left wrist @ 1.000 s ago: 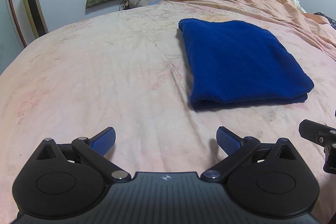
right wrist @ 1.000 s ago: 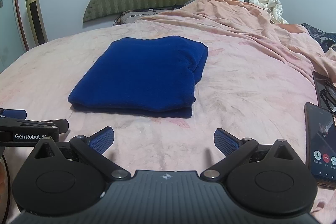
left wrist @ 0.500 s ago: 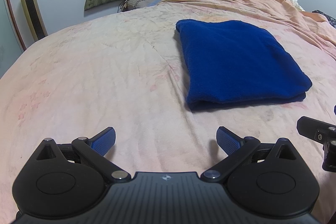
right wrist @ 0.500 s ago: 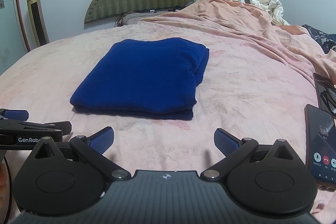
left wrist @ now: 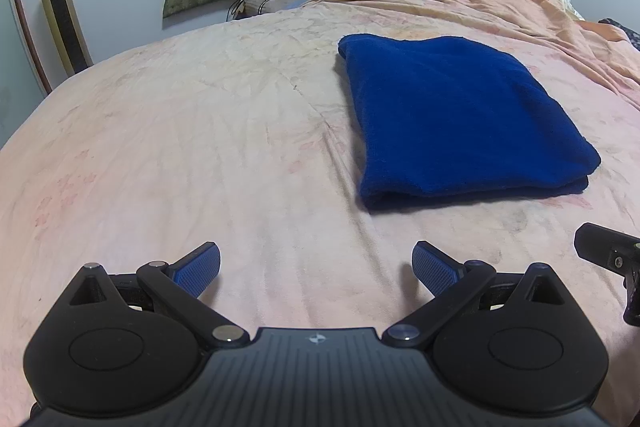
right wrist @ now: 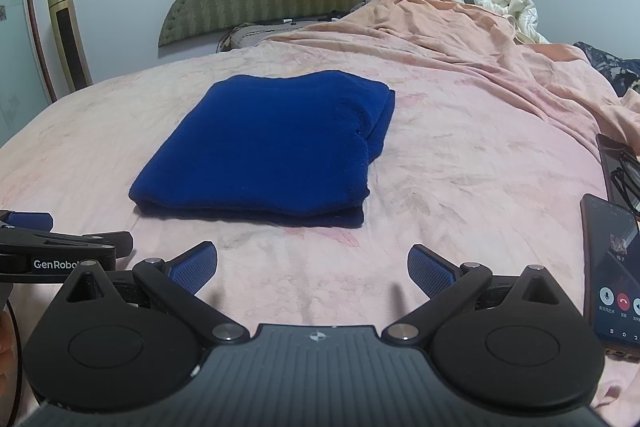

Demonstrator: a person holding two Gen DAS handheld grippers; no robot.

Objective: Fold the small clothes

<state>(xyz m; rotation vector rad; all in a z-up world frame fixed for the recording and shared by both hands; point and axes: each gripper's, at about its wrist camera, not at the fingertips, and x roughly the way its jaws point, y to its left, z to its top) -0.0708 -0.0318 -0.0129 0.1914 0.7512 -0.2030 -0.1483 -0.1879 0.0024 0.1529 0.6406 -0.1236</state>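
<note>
We hold the left claw (left wrist: 316, 267) and right claw (right wrist: 312, 267) spread wide and empty above the bed (left wrist: 200, 147). The folded blue garment (right wrist: 268, 151) lies flat ahead, apart from both. A phone (right wrist: 612, 275) with its screen lit rests near the right claw.

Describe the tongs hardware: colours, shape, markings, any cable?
Both tongs match: the left tongs and right tongs each have a matte black ribbed body, two round black pivot housings, black linkage arms with silver pins, and blue dimpled fingertip pads. A small white logo sits at centre. The right view shows white "GenRobo" lettering on the left unit's side, plus a thin dark cable at far left.
</note>
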